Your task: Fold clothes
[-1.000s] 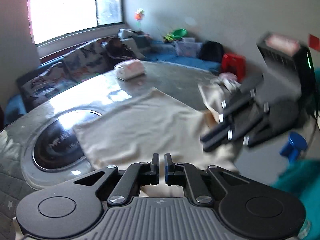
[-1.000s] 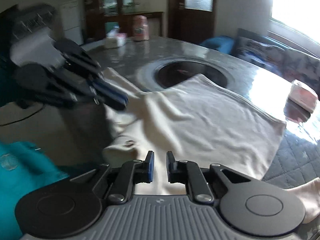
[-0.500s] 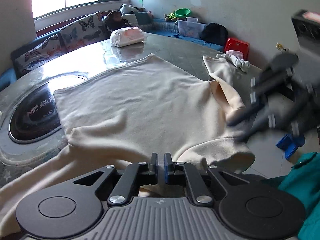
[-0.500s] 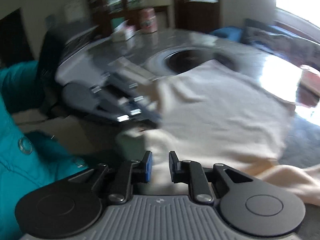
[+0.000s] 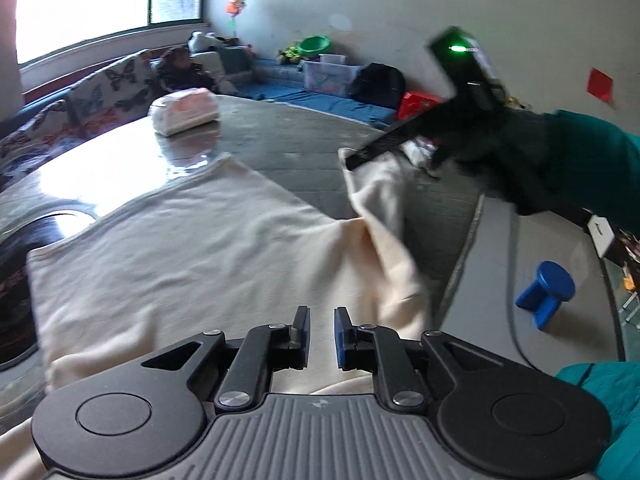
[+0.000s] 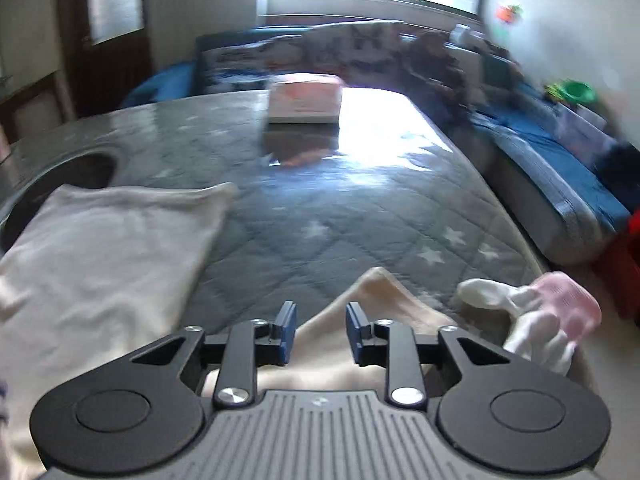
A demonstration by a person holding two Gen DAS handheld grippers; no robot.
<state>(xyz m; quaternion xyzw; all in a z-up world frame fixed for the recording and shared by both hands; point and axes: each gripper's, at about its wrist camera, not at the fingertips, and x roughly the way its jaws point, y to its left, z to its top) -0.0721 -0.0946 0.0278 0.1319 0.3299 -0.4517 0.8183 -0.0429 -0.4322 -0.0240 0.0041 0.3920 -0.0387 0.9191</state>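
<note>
A cream long-sleeved top [image 5: 192, 248] lies spread on the round table, its body flat. My left gripper [image 5: 322, 330] hovers low over its near edge, jaws slightly apart and empty. My right gripper [image 6: 320, 338] is open over the end of the top's right sleeve [image 6: 376, 292]. In the left wrist view the right gripper [image 5: 360, 158] shows blurred at the raised sleeve end [image 5: 380, 200]. The top's body also shows in the right wrist view [image 6: 100, 248].
A quilted grey cover with stars [image 6: 360, 208] lies on the table. A tissue pack [image 5: 184, 110] sits at the far side. White and pink socks [image 6: 540, 312] lie by the table's right edge. A dark round inset [image 5: 16, 248] is at left. A blue stool [image 5: 546, 286] stands on the floor.
My right gripper swung from beside the top's near edge out to the right sleeve end and opened wider. My left gripper's jaws parted slightly over the near edge.
</note>
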